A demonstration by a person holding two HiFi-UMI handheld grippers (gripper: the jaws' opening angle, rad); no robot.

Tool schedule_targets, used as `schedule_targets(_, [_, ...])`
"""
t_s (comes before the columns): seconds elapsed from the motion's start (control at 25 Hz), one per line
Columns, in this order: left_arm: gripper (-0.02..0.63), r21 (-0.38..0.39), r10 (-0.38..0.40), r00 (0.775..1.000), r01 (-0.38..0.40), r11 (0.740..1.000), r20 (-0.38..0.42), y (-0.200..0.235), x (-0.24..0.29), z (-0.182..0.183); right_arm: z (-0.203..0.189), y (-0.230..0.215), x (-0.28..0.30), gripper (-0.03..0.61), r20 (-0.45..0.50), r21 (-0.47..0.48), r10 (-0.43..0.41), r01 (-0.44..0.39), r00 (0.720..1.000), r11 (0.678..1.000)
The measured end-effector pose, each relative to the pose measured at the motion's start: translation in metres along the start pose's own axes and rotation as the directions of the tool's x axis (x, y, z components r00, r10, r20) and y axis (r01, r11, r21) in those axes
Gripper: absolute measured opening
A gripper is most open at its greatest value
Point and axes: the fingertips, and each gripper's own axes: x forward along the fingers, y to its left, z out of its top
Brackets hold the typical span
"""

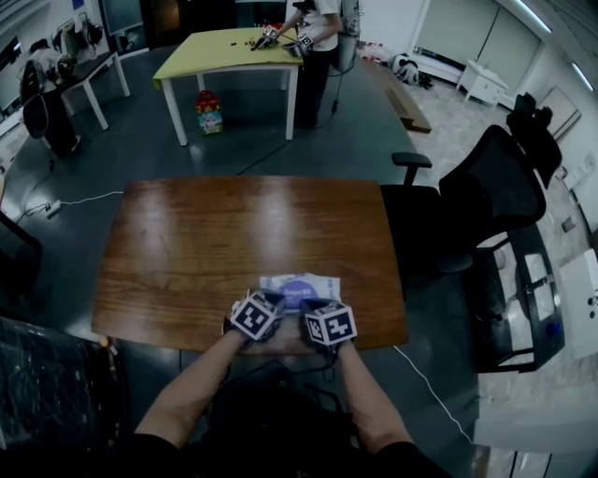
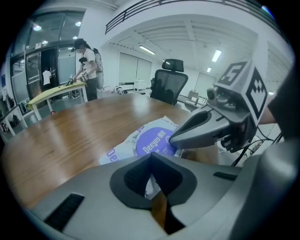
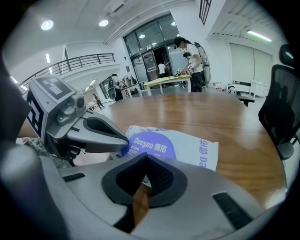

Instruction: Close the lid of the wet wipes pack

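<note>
The bench (image 1: 187, 243) under me is a glossy brown wooden top. The wet wipes pack (image 1: 322, 282) lies flat close to its near edge, just ahead of my hands. Around it is an open office with a grey floor (image 1: 318, 140). A black office chair (image 1: 486, 201) stands by the bench's right side. Across the room a person (image 1: 318, 28) works at a yellow-green table (image 1: 220, 47), with a small coloured toy (image 1: 208, 112) on the floor beneath it.

Both my forearms reach in from below, close together, wrists tipped so the grippers point forward and down at the pack. My left gripper (image 1: 277, 301) and right gripper (image 1: 306, 304) sit side by side, nearly touching — their tips converge on the pack's round purple lid (image 2: 154, 140). The left jaws are clenched tip to tip, and the right jaws look clenched the same way. The left tip is at the lid's left part and the right tip at its right part — whether the lid is snapped fully down I cannot tell.
</note>
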Motion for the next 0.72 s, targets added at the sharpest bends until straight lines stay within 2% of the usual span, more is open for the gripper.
schedule_targets(0.16, [-0.003, -0.053, -0.004, 0.999, 0.006, 0.999, 0.033, -0.001, -0.009, -0.001, 0.003, 0.002, -0.006, 0.005, 0.012, -0.023, -0.027, 0.027, 1.0, 0.999])
schedule_targets(0.28, [-0.003, -0.106, 0.004, 0.993, 0.008, 0.994, 0.117, 0.004, -0.031, -0.002, 0.017, 0.012, -0.021, 0.005, 0.112, 0.001, -0.022, 0.022, 0.994, 1.0])
schedule_targets(0.36, [-0.003, -0.136, -0.009, 0.979, 0.037, 0.99, 0.204, 0.003, -0.053, 0.007, 0.032, 0.021, -0.035, 0.005, 0.195, 0.02, -0.015, 0.012, 0.981, 1.0])
schedule_targets(0.48, [-0.003, -0.131, -0.032, 0.94, 0.081, 0.988, 0.341, -0.009, -0.098, 0.029, 0.055, 0.041, -0.064, 0.005, 0.31, 0.03, -0.016, 0.007, 0.95, 1.0])
schedule_targets(0.6, [-0.003, -0.09, -0.047, 0.88, 0.101, 0.991, 0.473, -0.015, -0.149, 0.053, 0.078, 0.063, -0.096, 0.005, 0.412, 0.025, -0.034, 0.026, 0.91, 0.999])
schedule_targets(0.72, [-0.003, -0.047, -0.078, 0.833, 0.124, 0.991, 0.548, -0.021, -0.196, 0.066, 0.098, 0.089, -0.127, 0.005, 0.497, 0.027, -0.06, 0.053, 0.866, 0.998])
